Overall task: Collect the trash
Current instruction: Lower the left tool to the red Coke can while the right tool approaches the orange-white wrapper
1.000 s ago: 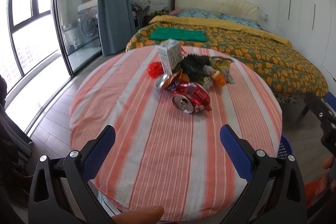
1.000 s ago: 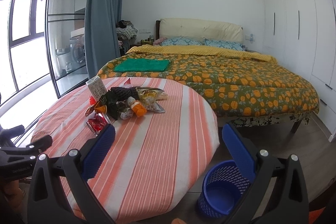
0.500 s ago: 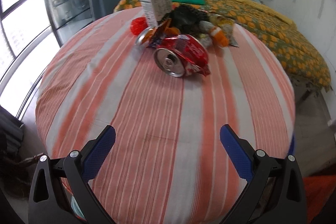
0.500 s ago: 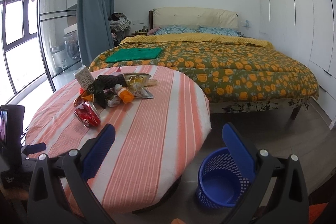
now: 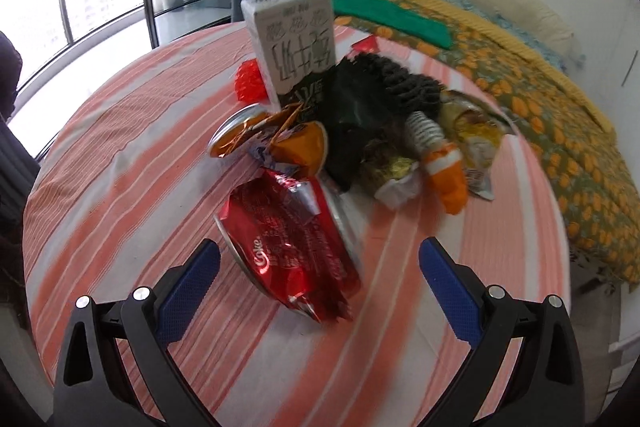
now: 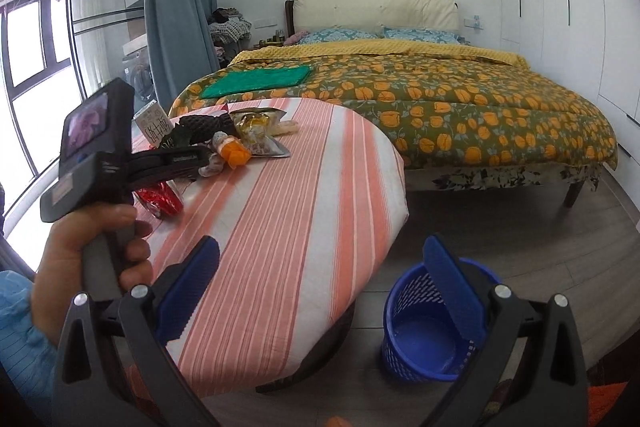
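Hovering with jaws spread wide, the left gripper [image 5: 319, 261] over the striped round table [image 5: 120, 163], straddling the crushed red cola can [image 5: 288, 239] at the near edge of the trash pile, not yet clamping and seemingly not yet touching it. Lying just behind the can, an orange wrapper and a flattened foil lid [image 5: 272, 143]; standing behind those, a grey-white carton [image 5: 294, 43]; sitting to the can's far right, a dark bag [image 5: 360, 107], a small orange-capped bottle [image 5: 440, 163] and a yellow snack packet [image 5: 476, 143]; resting beside the carton, a red ball-like scrap [image 5: 250, 83]. Waiting released and empty, the right gripper [image 6: 320, 267], well apart from the can, off the table edge and above the floor. Standing on the floor right of the table, the blue basket [image 6: 404, 307], looking bare inside as far as visible. Judging by that, 0 items collected so far; closing on the can appearing to be step 1, with carrying it to the basket and clearing the whole remaining pile still ahead.
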Available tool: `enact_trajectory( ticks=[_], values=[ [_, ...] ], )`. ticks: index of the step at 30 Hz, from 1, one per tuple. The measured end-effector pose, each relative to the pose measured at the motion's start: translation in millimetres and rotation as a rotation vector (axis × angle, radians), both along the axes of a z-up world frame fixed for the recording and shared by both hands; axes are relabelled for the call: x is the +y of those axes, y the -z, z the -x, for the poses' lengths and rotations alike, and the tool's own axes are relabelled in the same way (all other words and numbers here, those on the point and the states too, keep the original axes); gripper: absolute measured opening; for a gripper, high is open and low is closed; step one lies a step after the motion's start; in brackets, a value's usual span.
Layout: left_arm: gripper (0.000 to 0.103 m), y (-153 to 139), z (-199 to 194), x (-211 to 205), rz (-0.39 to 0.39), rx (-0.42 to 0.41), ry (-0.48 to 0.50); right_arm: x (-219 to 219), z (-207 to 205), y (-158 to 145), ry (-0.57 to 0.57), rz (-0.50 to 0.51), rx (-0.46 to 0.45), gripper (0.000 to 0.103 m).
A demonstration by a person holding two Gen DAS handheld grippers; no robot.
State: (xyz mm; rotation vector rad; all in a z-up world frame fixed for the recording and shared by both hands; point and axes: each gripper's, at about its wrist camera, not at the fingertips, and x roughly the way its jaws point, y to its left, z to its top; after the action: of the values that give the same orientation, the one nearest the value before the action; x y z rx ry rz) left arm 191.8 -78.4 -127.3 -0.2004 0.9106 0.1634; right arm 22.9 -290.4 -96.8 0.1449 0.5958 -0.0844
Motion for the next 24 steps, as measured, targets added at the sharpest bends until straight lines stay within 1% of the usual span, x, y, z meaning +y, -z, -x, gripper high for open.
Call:
enact_trajectory(
  ticks=[2, 4, 10, 13, 16, 18, 19, 20, 21, 23, 24],
  values=[
    [0.099, 3, 1, 9, -0.010, 0.010, -0.003, -2, 0, 1, 0.007, -0.002, 0.003, 0.098],
    [0.099, 3, 6, 23, -0.003, 0.011, 0.021, -4, -1, 2, 0.013, -0.008, 0.005, 0.098],
    [0.099, -3, 22, 60, -0.012, -0.009, 0.219, 0, -5, 4, 0.006, -0.010, 0.010, 0.098],
    [0.099, -2, 20, 67, 0.039, -0.026, 0.250, 5, -9, 9, -0.005, -0.003, 0.026, 0.098],
    [0.099, 6, 10, 61, 0.114, -0.018, 0.272, 9, -13, 13, -0.013, 0.003, 0.039, 0.098],
    [0.099, 12, 5, 55, 0.149, -0.011, 0.299, 11, -14, 13, -0.013, 0.009, 0.037, 0.098],
    [0.099, 14, 1, 50, 0.148, -0.005, 0.308, 10, -15, 13, -0.013, 0.005, 0.030, 0.098],
    [0.099, 16, -1, 46, 0.128, 0.003, 0.310, 8, -14, 12, -0.014, -0.011, 0.014, 0.098],
    [0.099, 19, -2, 42, 0.090, 0.010, 0.298, 4, -14, 11, -0.019, -0.040, -0.007, 0.098],
    [0.099, 21, -6, 44, -0.002, 0.019, 0.242, -2, -14, 7, -0.034, -0.092, -0.046, 0.098],
    [0.099, 21, -8, 48, -0.017, 0.020, 0.219, -5, -15, 6, -0.042, -0.101, -0.057, 0.098]
  ],
)
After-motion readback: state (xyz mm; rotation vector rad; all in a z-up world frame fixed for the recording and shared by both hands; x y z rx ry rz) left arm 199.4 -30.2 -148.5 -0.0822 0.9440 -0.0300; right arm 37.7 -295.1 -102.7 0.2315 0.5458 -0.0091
